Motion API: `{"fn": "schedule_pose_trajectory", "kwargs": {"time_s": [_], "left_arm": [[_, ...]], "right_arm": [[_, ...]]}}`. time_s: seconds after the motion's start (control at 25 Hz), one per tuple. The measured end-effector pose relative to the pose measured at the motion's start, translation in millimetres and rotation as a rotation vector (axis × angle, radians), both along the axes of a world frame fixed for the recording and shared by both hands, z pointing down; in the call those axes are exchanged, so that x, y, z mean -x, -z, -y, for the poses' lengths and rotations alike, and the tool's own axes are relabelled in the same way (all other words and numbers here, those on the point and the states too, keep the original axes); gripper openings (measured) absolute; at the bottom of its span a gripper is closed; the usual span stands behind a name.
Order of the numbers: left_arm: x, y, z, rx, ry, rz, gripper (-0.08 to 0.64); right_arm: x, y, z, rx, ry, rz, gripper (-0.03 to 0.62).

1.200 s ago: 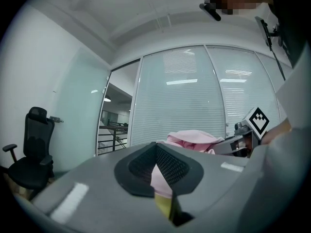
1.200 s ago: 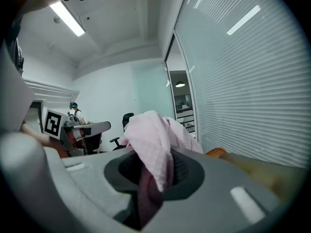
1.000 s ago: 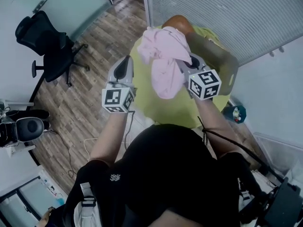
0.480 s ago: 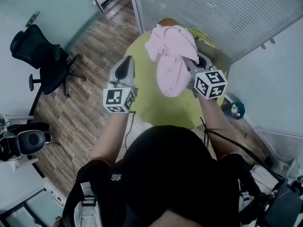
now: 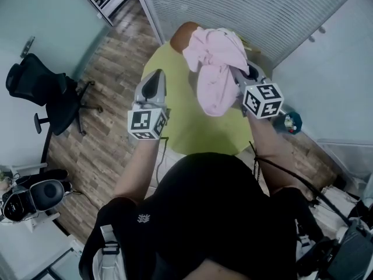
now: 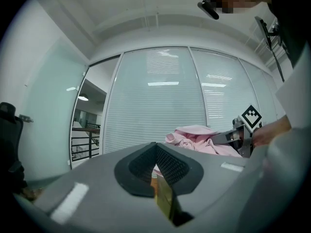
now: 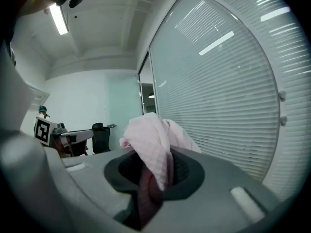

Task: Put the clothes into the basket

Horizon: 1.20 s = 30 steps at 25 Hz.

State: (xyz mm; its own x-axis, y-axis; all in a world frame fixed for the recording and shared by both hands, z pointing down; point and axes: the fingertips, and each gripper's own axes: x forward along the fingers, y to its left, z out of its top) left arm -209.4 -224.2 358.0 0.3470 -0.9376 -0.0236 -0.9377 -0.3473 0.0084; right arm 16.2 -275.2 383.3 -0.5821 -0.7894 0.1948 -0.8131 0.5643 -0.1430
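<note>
pink garment carried rightward, pinched in right gripper; left gripper closed, empty.

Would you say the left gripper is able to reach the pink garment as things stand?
Probably yes: the pink garment hangs from the right gripper, and open air separates it from the empty left gripper, whose shut jaws must open first.

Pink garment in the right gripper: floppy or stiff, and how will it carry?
Likely floppy: the pink garment bunches and droops in soft folds from the right gripper. Probably light, since one pinch at a fold seems to carry all of it. The loose hanging end may swing when moved.
</note>
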Motion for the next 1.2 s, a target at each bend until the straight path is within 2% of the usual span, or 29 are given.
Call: {"fn": "schedule_pose_trajectory", "kwargs": {"time_s": [0.24, 0.48, 0.8, 1.2], "left_arm": [[-28, 7, 9, -0.004, -0.045, 0.004, 0.006], [-30, 4, 21, 0.012, -0.046, 0.003, 0.006], [-59, 8, 28, 0.009, -0.108, 0.056, 0.006], [-77, -11, 60, 0.035, -0.137, 0.057, 0.006]], "right_arm": [[-43, 5, 0, 0.009, -0.074, -0.009, 0.084], [-71, 2, 0, 0.015, -0.133, -0.014, 0.086], [-88, -7, -1, 0.037, -0.151, -0.017, 0.085], [-92, -52, 22, 0.092, -0.15, -0.022, 0.086]]}}
